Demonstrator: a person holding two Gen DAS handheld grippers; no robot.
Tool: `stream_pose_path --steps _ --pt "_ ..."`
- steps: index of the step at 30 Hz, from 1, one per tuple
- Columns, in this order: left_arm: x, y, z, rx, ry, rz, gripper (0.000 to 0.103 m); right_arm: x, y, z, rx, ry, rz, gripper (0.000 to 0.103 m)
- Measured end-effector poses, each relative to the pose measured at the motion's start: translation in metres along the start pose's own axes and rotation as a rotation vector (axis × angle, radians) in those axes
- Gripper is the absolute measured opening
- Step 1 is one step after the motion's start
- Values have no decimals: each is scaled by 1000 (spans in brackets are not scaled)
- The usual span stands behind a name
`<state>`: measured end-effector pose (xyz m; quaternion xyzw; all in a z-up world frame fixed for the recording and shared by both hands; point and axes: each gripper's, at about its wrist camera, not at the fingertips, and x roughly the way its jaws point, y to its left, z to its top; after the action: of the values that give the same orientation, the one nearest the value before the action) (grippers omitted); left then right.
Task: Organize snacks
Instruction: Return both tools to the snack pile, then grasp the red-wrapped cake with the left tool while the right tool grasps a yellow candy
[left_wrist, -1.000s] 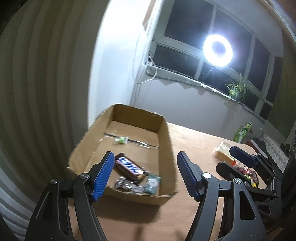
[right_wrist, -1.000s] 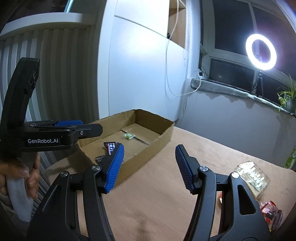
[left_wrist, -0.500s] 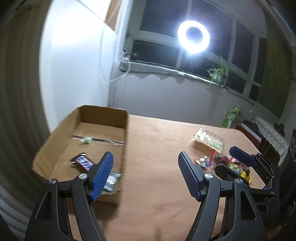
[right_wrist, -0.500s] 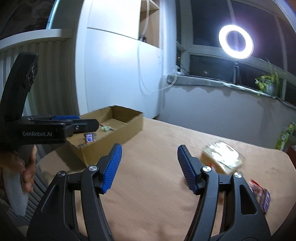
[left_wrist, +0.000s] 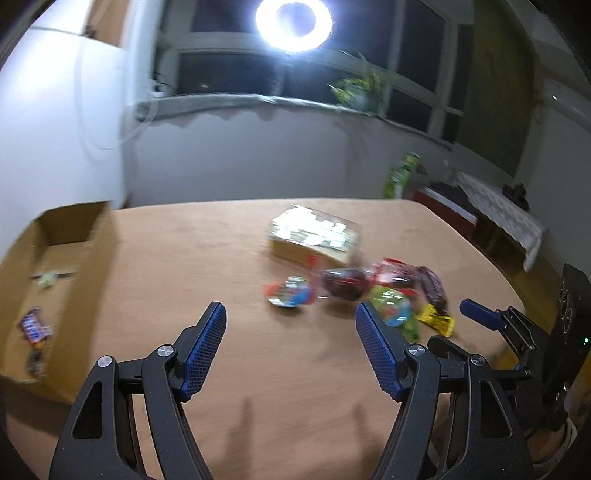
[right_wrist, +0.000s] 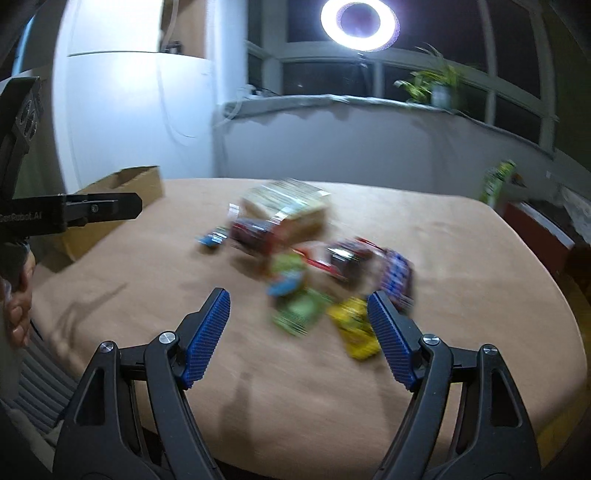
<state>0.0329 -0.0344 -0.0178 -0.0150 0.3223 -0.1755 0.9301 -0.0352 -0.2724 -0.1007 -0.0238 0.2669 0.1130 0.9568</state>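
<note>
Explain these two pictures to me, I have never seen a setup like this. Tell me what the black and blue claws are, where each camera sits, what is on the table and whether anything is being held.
There is no robot here. A person holds a hand-operated grasping tool in each hand, and each tool carries a wide-angle camera that looks out along its two blue-padded fingers. One picture comes from the left tool, the other from the right tool.

On the wooden table lies a blurred heap of snack packets beside a larger pale package. At the left stands an open cardboard box with a few snacks already inside.

Neither tool holds anything. The left tool's jaws stand apart and empty; the right tool's jaws are opening, with nothing between them. The person's hand shows at the left edge of the right view.
</note>
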Motion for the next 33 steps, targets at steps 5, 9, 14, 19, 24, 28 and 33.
stream_pose_path --steps 5,9,14,19,24,28,33 --pt "29 -33 4 59 42 -47 73 -4 -23 -6 8 18 -11 78" --pt "53 -46 10 72 72 -56 73 2 -29 -9 -5 47 11 63" --pt "72 -44 8 54 105 -42 73 16 -25 -12 -22 82 27 57" --pt "88 -44 9 59 138 -29 72 28 -26 -13 -21 105 32 50" --pt "96 -45 11 59 147 -40 61 30 -27 -10 -20 105 30 30" --pt "91 -43 10 51 131 -67 54 28 -28 -10 -8 95 30 28" --pt "80 -38 12 26 93 -92 53 20 -27 -7 -5 75 34 27"
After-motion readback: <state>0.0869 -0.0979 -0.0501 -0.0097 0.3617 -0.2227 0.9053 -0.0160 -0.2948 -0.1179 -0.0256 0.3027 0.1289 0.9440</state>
